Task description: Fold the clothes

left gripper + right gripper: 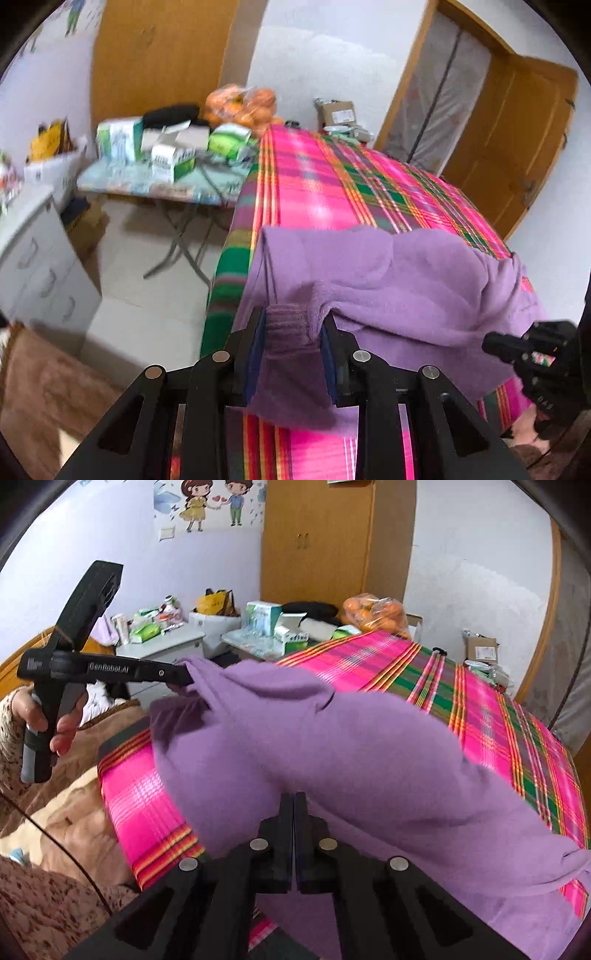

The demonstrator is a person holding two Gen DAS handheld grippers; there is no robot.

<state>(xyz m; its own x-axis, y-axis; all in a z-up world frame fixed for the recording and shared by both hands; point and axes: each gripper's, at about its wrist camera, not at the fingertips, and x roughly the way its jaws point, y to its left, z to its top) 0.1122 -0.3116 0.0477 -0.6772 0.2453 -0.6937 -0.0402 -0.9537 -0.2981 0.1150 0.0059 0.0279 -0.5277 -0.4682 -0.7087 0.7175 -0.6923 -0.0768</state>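
Purple sweater (369, 280) lies bunched on the pink-green plaid cloth (332, 184) covering the table, near its front edge, partly lifted. Left gripper (293, 328) pinches a ribbed cuff or hem of it between blue-padded fingers (258, 332), jaws narrowed onto the thick fabric. Right gripper (294, 812) has jaws pressed together under a fold of the sweater (332, 746); cloth drapes over the tips, so whether fabric sits between them I cannot tell.

Left wrist view only: ribbed knit detail, open wooden door (517, 147), folding table (159, 181) with green-white boxes (147, 147), white drawer unit (37, 266). The right gripper body (532, 354) shows at the right edge there, tips hidden.

Right wrist view only: the left gripper from the side (110, 672), held by a hand (48, 716) in a patterned sleeve, tip buried in purple fabric; cartoon couple sticker (210, 506) on the wall; wardrobe (317, 542).

Bag of oranges (373, 613) and a cardboard parcel (480, 646) sit past the table's far end. Sweater bulk blocks much of the table middle in the right view.

Readable: "GenRobot.AI" on the left gripper's arm. Box print blurred.
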